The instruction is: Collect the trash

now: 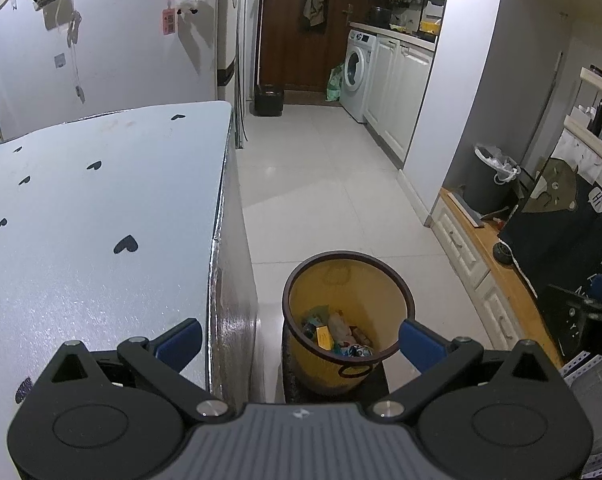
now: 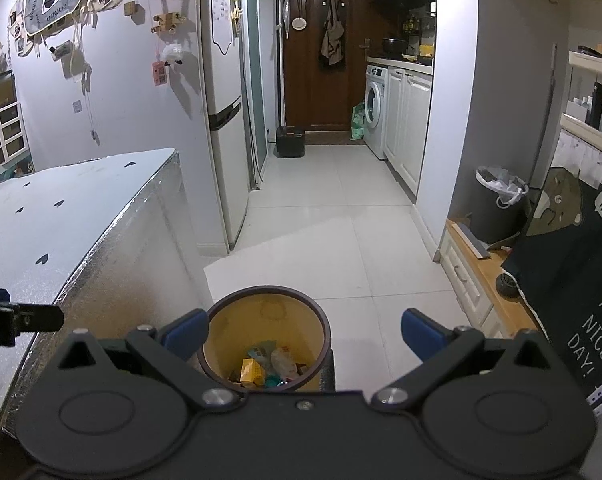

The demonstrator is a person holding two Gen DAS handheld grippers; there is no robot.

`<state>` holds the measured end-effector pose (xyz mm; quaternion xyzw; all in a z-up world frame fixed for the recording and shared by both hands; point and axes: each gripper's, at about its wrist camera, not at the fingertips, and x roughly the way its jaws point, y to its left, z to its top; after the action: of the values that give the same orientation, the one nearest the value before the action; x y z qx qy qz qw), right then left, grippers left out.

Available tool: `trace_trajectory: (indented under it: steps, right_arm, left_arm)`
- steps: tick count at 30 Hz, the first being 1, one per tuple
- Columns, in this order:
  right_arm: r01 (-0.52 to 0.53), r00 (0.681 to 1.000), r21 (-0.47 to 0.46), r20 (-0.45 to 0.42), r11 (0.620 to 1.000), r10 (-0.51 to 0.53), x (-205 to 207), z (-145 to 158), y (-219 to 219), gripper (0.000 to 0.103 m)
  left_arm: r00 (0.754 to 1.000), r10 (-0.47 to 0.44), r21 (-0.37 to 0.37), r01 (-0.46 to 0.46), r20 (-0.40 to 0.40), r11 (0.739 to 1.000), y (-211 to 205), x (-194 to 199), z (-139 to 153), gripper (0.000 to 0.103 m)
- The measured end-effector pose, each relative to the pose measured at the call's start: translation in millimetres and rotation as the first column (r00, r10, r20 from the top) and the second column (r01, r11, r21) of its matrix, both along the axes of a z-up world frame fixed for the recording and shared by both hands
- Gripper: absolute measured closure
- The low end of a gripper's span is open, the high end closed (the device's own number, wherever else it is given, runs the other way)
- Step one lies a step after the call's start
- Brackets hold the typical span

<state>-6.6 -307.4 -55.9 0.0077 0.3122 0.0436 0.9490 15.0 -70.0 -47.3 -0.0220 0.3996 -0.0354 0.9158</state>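
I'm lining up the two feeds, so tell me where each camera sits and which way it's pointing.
Left wrist: sits on the left gripper, looking forward and down over the yellow bin beside the table; its own open blue fingers show, with the right gripper's tip at the right edge.
Right wrist: sits on the right gripper, above the same bin, facing down the hallway; its open fingers show, with the left gripper's tip at the left edge.
Shared: bin with trash inside, table, washing machine, brown door.
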Motion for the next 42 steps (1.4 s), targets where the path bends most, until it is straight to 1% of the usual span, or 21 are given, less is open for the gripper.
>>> trace_trajectory:
  steps: [42]
  right_arm:
    - [-0.015, 1.000, -0.002, 0.002, 1.000, 0.015, 2.1, 0.4, -1.9, 0.000]
  left_arm:
    - [1.000, 0.016, 0.014, -0.016, -0.006, 1.000, 0.2, -1.5, 0.9, 0.000]
